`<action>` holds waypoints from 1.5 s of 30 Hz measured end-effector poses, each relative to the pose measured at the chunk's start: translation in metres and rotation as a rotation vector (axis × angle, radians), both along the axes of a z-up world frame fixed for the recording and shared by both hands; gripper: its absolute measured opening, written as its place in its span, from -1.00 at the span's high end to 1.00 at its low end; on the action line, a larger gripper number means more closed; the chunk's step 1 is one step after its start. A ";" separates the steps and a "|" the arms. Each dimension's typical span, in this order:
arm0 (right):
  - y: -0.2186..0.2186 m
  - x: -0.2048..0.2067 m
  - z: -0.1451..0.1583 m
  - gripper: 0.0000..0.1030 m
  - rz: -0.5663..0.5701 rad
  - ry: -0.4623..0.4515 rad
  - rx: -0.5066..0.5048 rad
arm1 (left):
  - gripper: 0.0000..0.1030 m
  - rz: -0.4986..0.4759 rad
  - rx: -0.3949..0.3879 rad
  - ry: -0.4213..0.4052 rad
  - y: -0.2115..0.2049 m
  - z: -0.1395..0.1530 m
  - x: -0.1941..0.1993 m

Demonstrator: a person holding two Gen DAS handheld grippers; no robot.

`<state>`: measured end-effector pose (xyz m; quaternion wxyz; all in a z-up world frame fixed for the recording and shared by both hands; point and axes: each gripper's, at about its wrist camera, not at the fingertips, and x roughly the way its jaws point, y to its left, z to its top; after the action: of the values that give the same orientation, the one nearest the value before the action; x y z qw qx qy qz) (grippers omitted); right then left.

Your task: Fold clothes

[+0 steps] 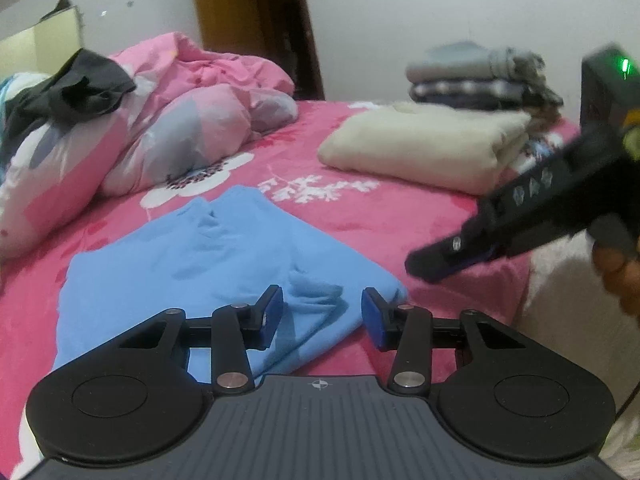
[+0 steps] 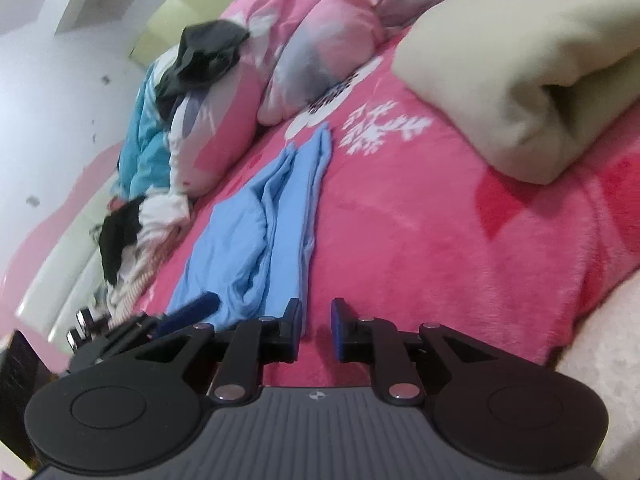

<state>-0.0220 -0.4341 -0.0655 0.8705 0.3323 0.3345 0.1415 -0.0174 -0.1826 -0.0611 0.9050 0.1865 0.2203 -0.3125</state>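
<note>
Light blue soft-knit garment (image 1: 208, 264) spread flat near the front edge of the pink floral fleece bedspread (image 1: 360, 216), already doubled lengthwise, likely so the next fold can be made. Left gripper (image 1: 322, 316) poised over its near hem, jaws spread, nothing pinched. Right gripper (image 2: 316, 328) off the cloth's right edge, jaws slightly parted and empty (apparently let go). Folded cream blanket (image 1: 424, 144) and stacked grey clothes (image 1: 476, 72) parked well apart, keeping finished work clear.
</note>
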 end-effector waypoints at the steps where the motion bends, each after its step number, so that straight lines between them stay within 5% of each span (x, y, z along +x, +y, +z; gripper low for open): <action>1: -0.001 0.000 0.001 0.68 -0.006 -0.008 -0.003 | 0.16 0.003 -0.002 0.006 -0.001 -0.001 0.002; 10: 0.007 0.032 0.029 0.67 0.054 -0.082 0.030 | 0.46 0.043 -0.088 0.089 0.008 -0.002 0.015; 13: 0.014 0.065 0.037 0.36 0.092 -0.082 0.052 | 0.67 0.033 -0.102 0.097 0.009 -0.002 0.017; 16: 0.024 0.103 0.041 0.32 0.140 -0.067 0.060 | 0.83 0.042 -0.135 0.109 0.013 -0.002 0.020; 30: 0.059 0.266 0.010 0.09 0.139 0.170 -0.002 | 0.92 0.047 -0.248 0.109 0.026 -0.001 0.019; 35: 0.068 0.280 0.006 0.23 0.143 0.156 -0.002 | 0.92 0.053 -0.267 0.099 0.027 -0.001 0.017; 37: 0.070 0.282 0.007 0.62 0.145 0.150 -0.021 | 0.92 0.058 -0.270 0.093 0.027 0.000 0.016; 40: 0.076 0.279 0.013 0.89 0.151 0.111 -0.094 | 0.92 0.057 -0.273 0.074 0.026 0.003 0.015; 45: 0.083 0.272 0.027 0.91 0.159 0.042 -0.173 | 0.92 0.061 -0.288 0.060 0.028 0.007 0.012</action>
<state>0.2496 -0.3512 -0.0383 0.8747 0.2312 0.3887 0.1740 -0.0049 -0.1547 -0.0545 0.9244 0.0385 0.2060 -0.3187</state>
